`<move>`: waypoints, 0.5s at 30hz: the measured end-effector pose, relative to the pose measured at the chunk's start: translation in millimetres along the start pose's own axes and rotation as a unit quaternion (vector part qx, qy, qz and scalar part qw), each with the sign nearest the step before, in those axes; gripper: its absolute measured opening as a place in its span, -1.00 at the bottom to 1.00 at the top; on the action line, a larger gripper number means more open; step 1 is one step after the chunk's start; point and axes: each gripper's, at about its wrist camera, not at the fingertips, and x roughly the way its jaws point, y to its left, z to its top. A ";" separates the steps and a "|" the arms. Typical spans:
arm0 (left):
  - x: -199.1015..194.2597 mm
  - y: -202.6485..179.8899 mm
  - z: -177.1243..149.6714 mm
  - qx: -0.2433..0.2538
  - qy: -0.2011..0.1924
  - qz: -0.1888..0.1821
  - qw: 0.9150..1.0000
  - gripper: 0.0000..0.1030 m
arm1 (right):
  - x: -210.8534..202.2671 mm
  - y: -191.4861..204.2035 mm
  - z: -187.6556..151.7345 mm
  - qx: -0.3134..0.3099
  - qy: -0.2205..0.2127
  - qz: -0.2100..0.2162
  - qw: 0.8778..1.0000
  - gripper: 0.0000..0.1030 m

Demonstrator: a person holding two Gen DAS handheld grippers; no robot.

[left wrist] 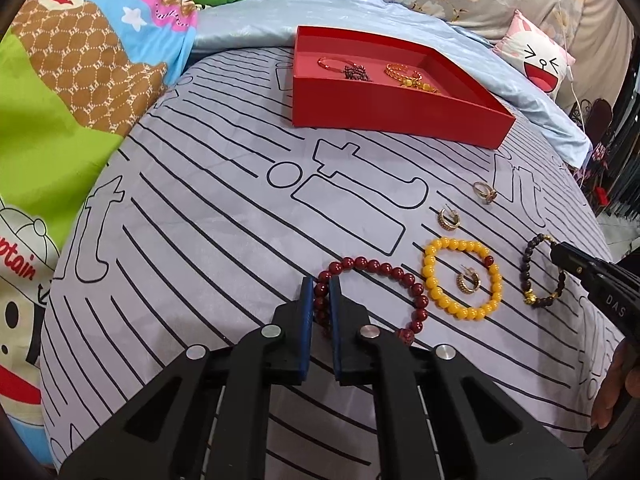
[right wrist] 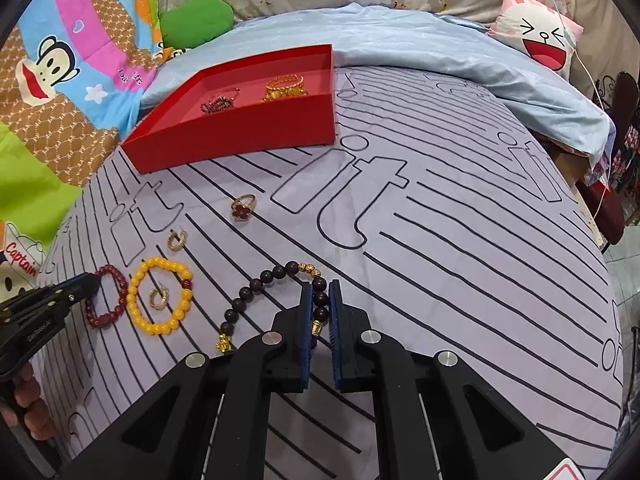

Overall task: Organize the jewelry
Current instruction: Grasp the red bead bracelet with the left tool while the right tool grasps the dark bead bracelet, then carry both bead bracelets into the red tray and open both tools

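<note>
My left gripper (left wrist: 321, 286) is shut on the dark red bead bracelet (left wrist: 376, 268), whose left arc sits between the blue pads. My right gripper (right wrist: 320, 289) is shut on the dark brown bead bracelet (right wrist: 256, 284) with gold charms. Both bracelets still lie on the lilac bedspread. Between them lies a yellow bead bracelet (left wrist: 462, 278) with a gold hoop earring (left wrist: 468, 280) inside its ring. A second gold earring (left wrist: 448, 218) and a gold ring (left wrist: 485, 191) with a red flower lie further back. The red tray (left wrist: 400, 114) at the back holds several bracelets.
The lilac striped bedspread (right wrist: 460, 240) covers the bed. A pale blue quilt (right wrist: 420, 44) is bunched behind the tray. Cartoon-print bedding (left wrist: 80, 60) lies to the left and a pink cartoon pillow (right wrist: 536, 36) at the back right. A hand (right wrist: 28, 408) grips the left tool.
</note>
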 end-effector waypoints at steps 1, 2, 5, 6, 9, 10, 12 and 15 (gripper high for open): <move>-1.0 0.2 0.2 -0.002 0.000 -0.002 1.000 -0.85 | -3.5 0.9 1.7 0.000 -0.004 0.003 1.000 -0.86; -3.1 0.3 1.1 -0.004 0.000 -0.005 1.000 -0.85 | -6.1 1.5 3.4 0.001 -0.007 0.005 1.000 -0.85; -11.5 -0.3 5.7 -0.009 -0.003 -0.016 1.000 -0.85 | -17.2 3.9 11.2 0.002 -0.020 0.017 1.000 -0.86; -14.8 -1.0 8.1 -0.009 -0.005 -0.020 1.000 -0.85 | -20.8 4.8 13.7 0.001 -0.024 0.021 0.999 -0.86; -24.0 -4.8 16.5 -0.008 -0.010 -0.037 0.999 -0.86 | -30.6 8.0 23.3 -0.002 -0.038 0.028 0.999 -0.85; -26.6 -6.7 19.7 -0.006 -0.012 -0.041 0.999 -0.86 | -33.1 8.7 26.5 -0.002 -0.042 0.030 0.999 -0.85; -32.7 -11.8 28.9 0.000 -0.019 -0.051 0.999 -0.86 | -37.2 10.7 34.5 -0.004 -0.050 0.034 0.998 -0.86; -38.8 -17.7 43.7 0.008 -0.030 -0.061 0.998 -0.85 | -40.8 11.0 48.8 -0.005 -0.063 0.039 0.997 -0.86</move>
